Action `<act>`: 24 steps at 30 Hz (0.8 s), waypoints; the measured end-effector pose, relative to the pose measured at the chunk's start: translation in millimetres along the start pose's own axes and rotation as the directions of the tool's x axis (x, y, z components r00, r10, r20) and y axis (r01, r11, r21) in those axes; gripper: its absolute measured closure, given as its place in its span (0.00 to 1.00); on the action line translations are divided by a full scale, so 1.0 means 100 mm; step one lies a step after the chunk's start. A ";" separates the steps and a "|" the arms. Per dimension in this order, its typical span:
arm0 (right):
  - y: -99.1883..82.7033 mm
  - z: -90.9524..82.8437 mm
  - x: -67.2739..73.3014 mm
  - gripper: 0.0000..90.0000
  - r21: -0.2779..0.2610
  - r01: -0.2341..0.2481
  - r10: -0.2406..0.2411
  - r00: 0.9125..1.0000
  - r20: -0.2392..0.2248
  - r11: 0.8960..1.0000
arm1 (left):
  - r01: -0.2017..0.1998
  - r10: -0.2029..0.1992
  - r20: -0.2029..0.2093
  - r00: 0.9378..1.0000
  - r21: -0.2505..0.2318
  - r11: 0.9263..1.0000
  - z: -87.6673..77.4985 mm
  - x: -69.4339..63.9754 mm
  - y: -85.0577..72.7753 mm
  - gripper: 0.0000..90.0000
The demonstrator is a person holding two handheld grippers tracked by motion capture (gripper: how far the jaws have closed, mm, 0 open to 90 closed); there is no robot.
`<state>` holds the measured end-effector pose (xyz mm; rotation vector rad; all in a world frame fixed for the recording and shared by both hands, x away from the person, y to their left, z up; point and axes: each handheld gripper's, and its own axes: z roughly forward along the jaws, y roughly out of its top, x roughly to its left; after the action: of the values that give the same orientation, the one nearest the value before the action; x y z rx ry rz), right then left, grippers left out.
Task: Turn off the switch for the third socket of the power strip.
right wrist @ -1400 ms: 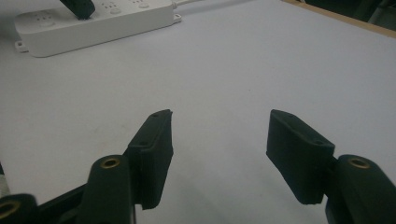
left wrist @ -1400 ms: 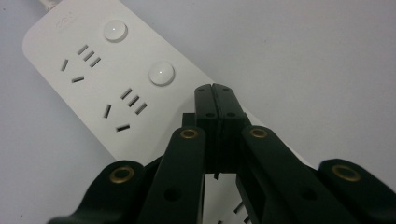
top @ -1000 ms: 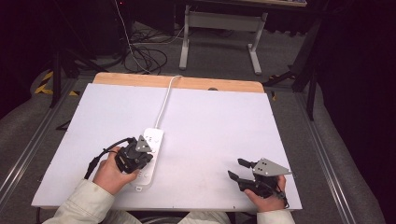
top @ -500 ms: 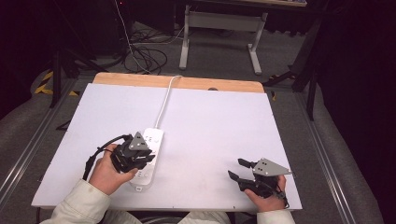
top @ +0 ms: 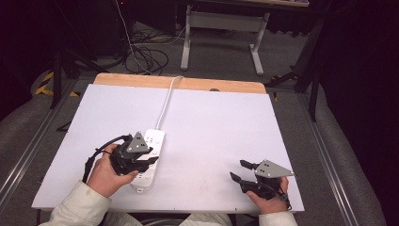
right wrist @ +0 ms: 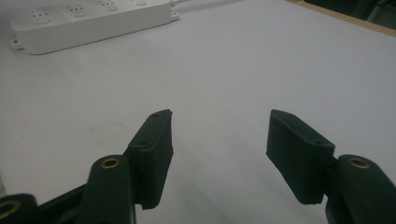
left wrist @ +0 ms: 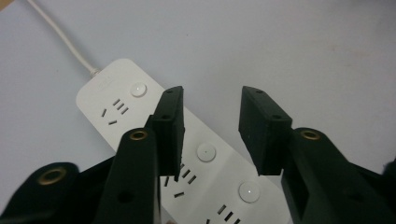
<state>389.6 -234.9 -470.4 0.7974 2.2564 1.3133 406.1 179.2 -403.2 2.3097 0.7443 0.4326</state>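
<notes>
— Where's your left tool (left wrist: 211, 116)?
— Over the white power strip (left wrist: 140, 126), jaws spread wide with nothing between them. Its own view shows you round buttons and socket slots, hidden from above.
— And your right tool (top: 244, 172)?
— Also wide and empty, low over the bare worktop (top: 211, 122), well apart from the strip, which lies toward your left.

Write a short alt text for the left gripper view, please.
The left gripper, jaws open, hovers over a white power strip lying on a white table. The strip's round buttons and sockets show between the jaws; its cord runs to the upper left.
</notes>
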 end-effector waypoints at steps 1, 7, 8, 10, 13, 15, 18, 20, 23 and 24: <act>0.00 0.00 0.00 0.46 -0.001 0.000 0.000 1.000 -0.001 1.000 | 0.007 -0.007 0.002 1.000 -0.005 1.000 -0.02 0.00 0.00 0.61; 0.00 0.00 0.00 0.46 0.000 0.002 -0.002 1.000 0.000 1.000 | 0.014 -0.013 0.011 1.000 -0.044 0.999 -0.09 0.02 0.01 0.45; 0.00 0.00 0.00 0.46 -0.001 0.001 -0.001 1.000 0.001 1.000 | 0.017 -0.016 0.018 1.000 -0.048 0.999 -0.09 0.03 0.01 0.43; 0.00 0.00 0.00 0.46 -0.002 0.001 -0.001 1.000 0.002 1.000 | 0.005 -0.005 0.009 1.000 -0.044 0.999 -0.11 0.03 -0.01 0.37; 0.00 0.00 0.00 0.46 -0.001 0.000 0.000 1.000 0.001 1.000 | 0.013 -0.012 0.005 1.000 -0.084 0.996 -0.19 0.05 -0.04 0.31; 0.00 -0.01 0.00 0.46 -0.002 0.001 -0.001 1.000 0.002 1.000 | 0.017 -0.016 0.007 1.000 -0.120 0.993 -0.25 0.07 -0.06 0.30; 0.00 -0.01 0.00 0.46 -0.002 0.002 -0.002 1.000 0.002 1.000 | 0.022 -0.024 -0.011 1.000 -0.145 0.989 -0.33 0.10 -0.09 0.27; 0.00 -0.01 0.00 0.46 -0.004 0.001 -0.001 1.000 0.004 1.000 | 0.024 -0.027 -0.018 0.999 -0.157 0.987 -0.36 0.13 -0.11 0.26; 0.00 -0.01 0.00 0.46 -0.003 0.002 -0.002 1.000 0.004 1.000 | 0.020 -0.028 -0.045 0.999 -0.169 0.985 -0.41 0.15 -0.16 0.22; 0.00 -0.01 0.00 0.46 -0.003 0.001 -0.001 1.000 0.004 1.000 | 0.023 -0.032 -0.049 0.998 -0.180 0.983 -0.42 0.16 -0.17 0.21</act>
<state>389.0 -235.3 -470.2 0.7965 2.2507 1.3136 391.5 220.2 -382.5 2.1249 0.7303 0.5269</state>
